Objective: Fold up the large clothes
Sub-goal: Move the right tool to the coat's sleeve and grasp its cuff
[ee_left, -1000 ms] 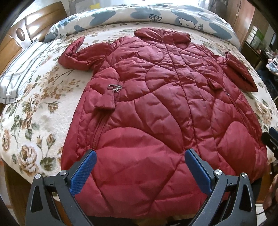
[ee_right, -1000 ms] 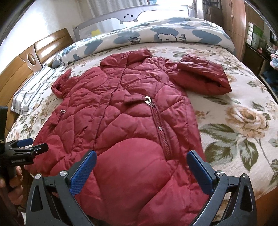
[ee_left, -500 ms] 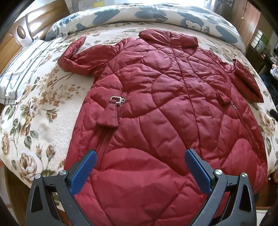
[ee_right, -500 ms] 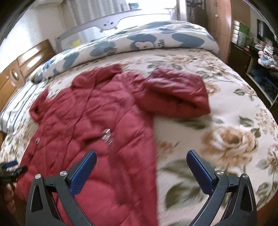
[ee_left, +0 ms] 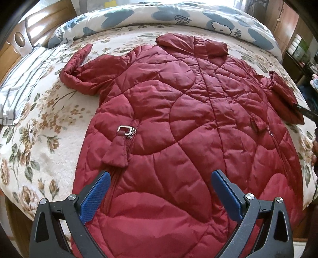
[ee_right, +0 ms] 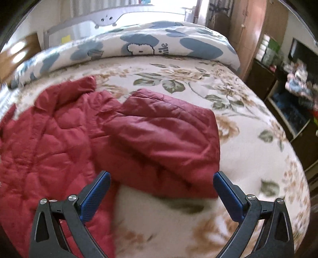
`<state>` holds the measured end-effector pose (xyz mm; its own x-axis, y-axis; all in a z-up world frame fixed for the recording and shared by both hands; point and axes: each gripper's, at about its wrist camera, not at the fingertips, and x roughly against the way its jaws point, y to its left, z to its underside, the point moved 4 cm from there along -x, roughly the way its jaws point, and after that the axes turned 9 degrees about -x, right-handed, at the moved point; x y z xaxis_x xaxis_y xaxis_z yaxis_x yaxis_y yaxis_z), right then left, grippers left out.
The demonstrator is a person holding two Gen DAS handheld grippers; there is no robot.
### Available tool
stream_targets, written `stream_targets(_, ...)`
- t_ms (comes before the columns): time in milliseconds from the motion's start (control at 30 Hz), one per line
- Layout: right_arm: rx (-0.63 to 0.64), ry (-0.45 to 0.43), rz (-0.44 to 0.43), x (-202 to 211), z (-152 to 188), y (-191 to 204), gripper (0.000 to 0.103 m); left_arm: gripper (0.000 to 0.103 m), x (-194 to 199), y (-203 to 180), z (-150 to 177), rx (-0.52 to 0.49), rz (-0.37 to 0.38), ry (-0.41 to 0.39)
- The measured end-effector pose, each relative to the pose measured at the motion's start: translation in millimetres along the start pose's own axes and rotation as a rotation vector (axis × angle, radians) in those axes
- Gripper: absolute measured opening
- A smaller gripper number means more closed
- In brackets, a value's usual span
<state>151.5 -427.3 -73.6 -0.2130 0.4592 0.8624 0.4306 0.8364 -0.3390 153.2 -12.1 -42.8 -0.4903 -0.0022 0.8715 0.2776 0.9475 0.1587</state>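
Observation:
A dark red quilted puffer coat [ee_left: 178,129] lies spread flat on the floral bed, collar toward the far side, hem toward me. Its left sleeve [ee_left: 83,77] bends outward; its right sleeve [ee_right: 167,139] is folded onto itself beside the body [ee_right: 49,142]. A metal zip pull [ee_left: 127,131] sits on the left pocket. My left gripper [ee_left: 161,194] is open and empty, low over the hem. My right gripper [ee_right: 162,192] is open and empty, just short of the folded right sleeve. The right gripper's black body shows at the left wrist view's right edge [ee_left: 306,114].
The bed has a cream floral cover [ee_right: 248,158]. A blue-and-white rolled duvet [ee_left: 198,17] lies along the far side. A striped pillow [ee_left: 21,79] and wooden headboard [ee_left: 29,25] are at left. Dark cabinets and shelves [ee_right: 288,99] stand beyond the right edge.
My right gripper has swung right and forward, from over the coat's hem to the folded right sleeve. My left gripper has moved forward slightly over the hem. Both stay open.

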Motion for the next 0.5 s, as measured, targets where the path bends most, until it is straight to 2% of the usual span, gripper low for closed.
stream_targets(133,0.071,0.021,0.048,-27.6,-5.0,3.0,0.098,0.102,-7.8,2.0,-7.3,0.004,0.000,0.012)
stream_targets(200,0.068,0.026,0.060,-38.1,-9.1,-1.3,0.082,0.102,-10.8,2.7,-10.2,0.006,-0.001,0.017)
stream_targets(267,0.026,0.033,0.042,-42.8,-14.5,-8.7,0.073,0.102,-13.1,3.7,-13.2,0.009,-0.001,0.015)
stream_targets(333,-0.030,0.037,0.001,-45.4,-20.2,-15.8,0.051,0.102,-15.7,4.3,-15.9,0.012,0.001,0.015)
stream_targets(367,-0.050,0.038,-0.018,-44.0,-22.1,-17.4,0.031,0.102,-17.1,4.7,-17.1,0.016,0.004,0.015)
stream_targets(400,-0.070,0.043,-0.038,-42.1,-23.5,-17.4,0.024,0.102,-18.2,5.0,-18.4,0.020,0.008,0.014)
stream_targets(500,-0.083,0.031,-0.093,-30.1,-26.3,-5.2,0.021,0.102,-21.8,7.4,-21.1,0.031,0.018,0.010)
